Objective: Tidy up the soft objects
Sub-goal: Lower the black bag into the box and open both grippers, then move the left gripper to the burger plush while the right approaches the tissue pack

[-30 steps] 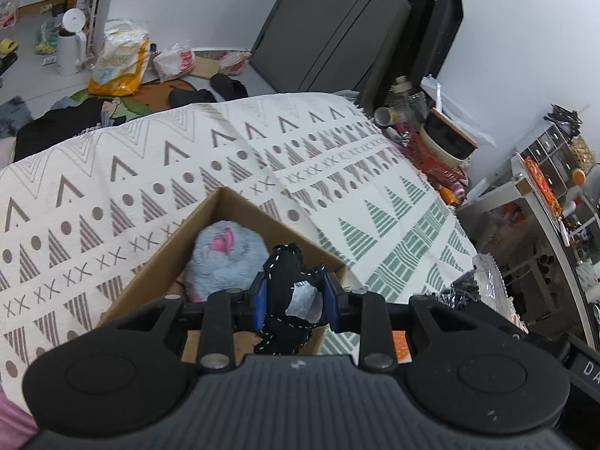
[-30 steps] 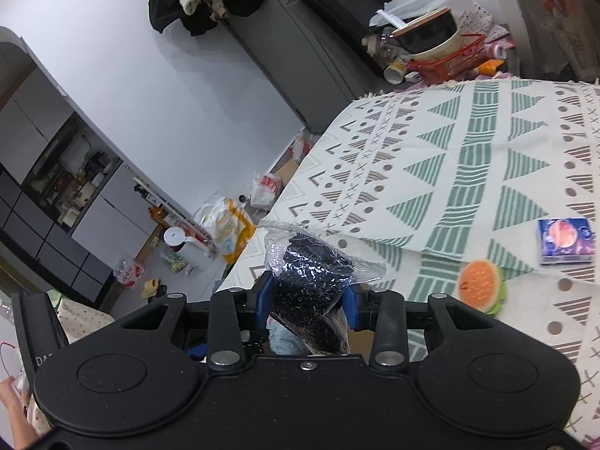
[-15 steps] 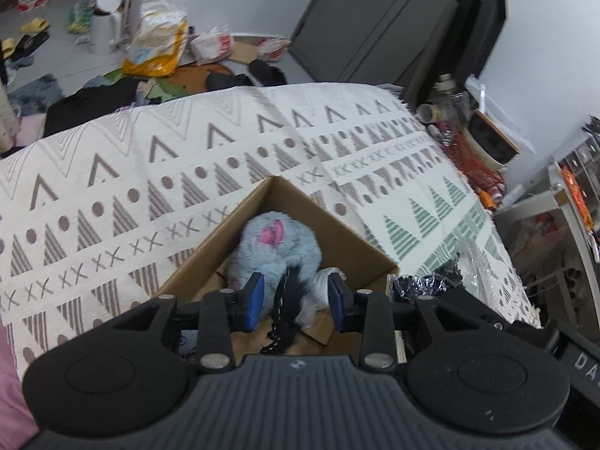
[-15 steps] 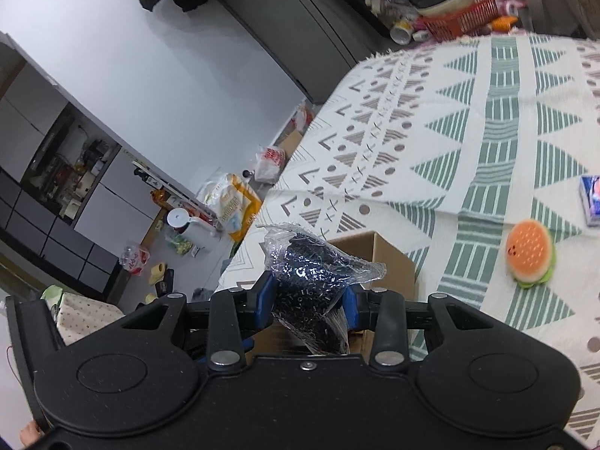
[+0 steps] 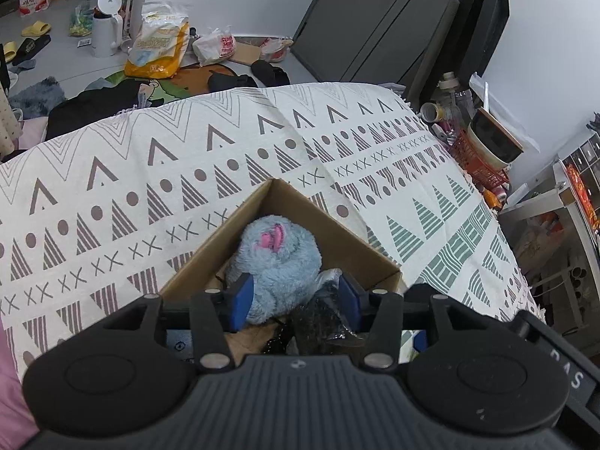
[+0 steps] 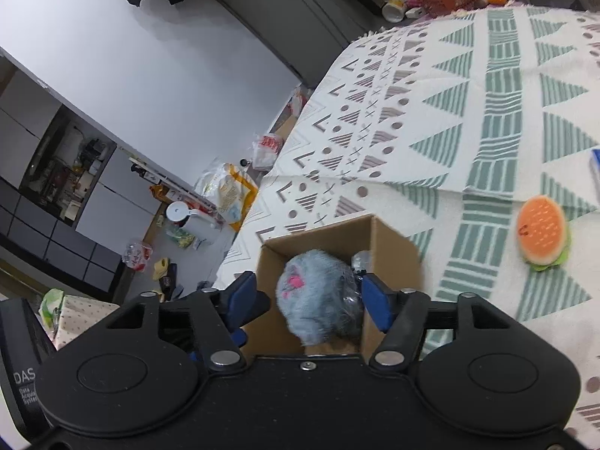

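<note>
Hovering just above the open cardboard box (image 5: 337, 232) on the patterned cloth (image 5: 150, 172), with the left gripper (image 5: 294, 294) and the right gripper (image 6: 309, 300) side by side over it. Holding nothing any more: standing with the blue pads spread wide on both sides, whereas a second ago pinching a dark corded piece on the left and a clear bag of dark material on the right. Lying now inside the box, that dark bag (image 5: 322, 318), pressed against the fluffy blue plush (image 5: 279, 258) which is filling most of the space; seeing the corded piece only as some black bits under the left fingers, so not telling it clearly from the bag. Showing the same from the right wrist: the plush (image 6: 315, 292) between the open fingers, and a bit of crinkled plastic beside it by the box wall (image 6: 390, 240). Meaning, probably, two more soft things put away and both tools becoming free. Still waiting outside on the cloth: the burger-shaped soft toy (image 6: 542, 234), well apart from the box, and a small blue packet (image 6: 594, 165) at the very edge of the view. Judging the burger toy as the likely next piece, on the right side.
</note>
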The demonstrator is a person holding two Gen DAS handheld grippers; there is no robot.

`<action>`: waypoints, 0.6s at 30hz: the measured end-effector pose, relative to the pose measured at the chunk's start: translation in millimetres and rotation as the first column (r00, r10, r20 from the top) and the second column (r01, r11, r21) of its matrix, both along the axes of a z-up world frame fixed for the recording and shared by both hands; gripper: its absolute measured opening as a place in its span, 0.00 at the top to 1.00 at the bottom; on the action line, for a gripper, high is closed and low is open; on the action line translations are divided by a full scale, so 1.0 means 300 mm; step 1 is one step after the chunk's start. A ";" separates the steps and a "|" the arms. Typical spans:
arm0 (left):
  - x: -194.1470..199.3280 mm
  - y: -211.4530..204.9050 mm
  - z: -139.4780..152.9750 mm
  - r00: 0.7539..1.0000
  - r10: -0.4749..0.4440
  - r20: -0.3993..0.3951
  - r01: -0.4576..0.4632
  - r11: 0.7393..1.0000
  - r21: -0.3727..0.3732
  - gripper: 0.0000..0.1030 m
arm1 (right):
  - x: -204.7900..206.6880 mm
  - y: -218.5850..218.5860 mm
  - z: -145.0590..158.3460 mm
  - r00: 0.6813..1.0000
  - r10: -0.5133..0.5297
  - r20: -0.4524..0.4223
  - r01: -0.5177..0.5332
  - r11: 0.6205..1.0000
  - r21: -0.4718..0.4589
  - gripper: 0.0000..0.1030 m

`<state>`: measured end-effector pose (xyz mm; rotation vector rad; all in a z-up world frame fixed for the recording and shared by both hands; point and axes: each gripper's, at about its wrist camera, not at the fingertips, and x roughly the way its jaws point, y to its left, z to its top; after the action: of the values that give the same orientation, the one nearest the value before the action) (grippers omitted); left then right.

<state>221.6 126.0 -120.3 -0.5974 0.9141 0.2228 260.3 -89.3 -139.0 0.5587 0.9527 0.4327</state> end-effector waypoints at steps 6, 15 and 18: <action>0.002 -0.049 0.018 0.999 -0.034 0.010 0.033 0.999 0.018 0.52 | -0.021 -0.112 0.024 0.998 -0.052 0.020 0.052 0.998 -0.035 0.31; -0.004 -0.161 0.060 0.995 -0.100 0.030 0.097 0.993 0.066 0.52 | -0.065 -0.299 0.051 0.993 -0.109 0.039 0.113 0.989 -0.093 0.21; -0.003 -0.195 0.069 0.993 -0.113 0.029 0.110 0.991 0.080 0.52 | -0.079 -0.358 0.066 0.991 -0.120 0.054 0.126 0.986 -0.111 0.15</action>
<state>220.8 67.6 -99.6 -0.4751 0.8994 0.1466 236.6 -196.6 -119.4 0.4985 0.8865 0.2778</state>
